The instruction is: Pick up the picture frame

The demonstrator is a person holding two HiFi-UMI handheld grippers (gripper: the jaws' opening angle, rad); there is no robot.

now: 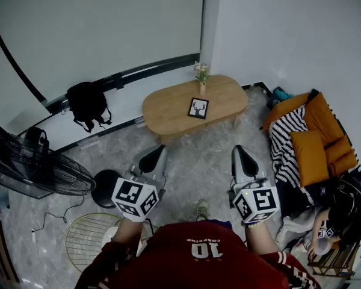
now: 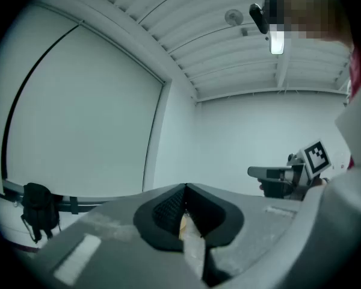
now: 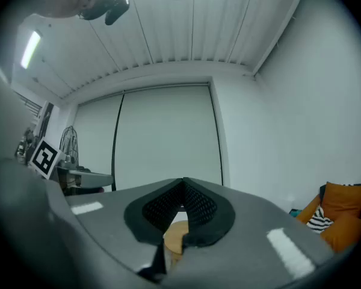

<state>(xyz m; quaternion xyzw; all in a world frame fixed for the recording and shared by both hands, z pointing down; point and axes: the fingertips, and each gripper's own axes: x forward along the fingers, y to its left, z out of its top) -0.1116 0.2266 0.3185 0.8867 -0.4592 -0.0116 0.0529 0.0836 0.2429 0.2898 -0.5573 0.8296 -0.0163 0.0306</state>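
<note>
Picture frame (image 1: pixel 198 108) lies flat on worktop (image 1: pixel 165 114), well ahead, about midway between left hand-held gripper (image 1: pixel 159 150) and right hand-held gripper (image 1: pixel 237 150). Neither looks nearer. Both clenched, empty.

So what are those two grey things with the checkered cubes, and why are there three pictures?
A person holds a grabbing tool in each hand: the left gripper and the right gripper. The cubes are part of them. The big picture comes from a camera on the person's head, looking down. The other two come from little cameras riding on each gripper, looking along its jaws. Ahead stands a wooden table with a picture frame and a small vase of flowers on it. Both grippers are shut and hold nothing; the frame is not picked up yet.
</note>
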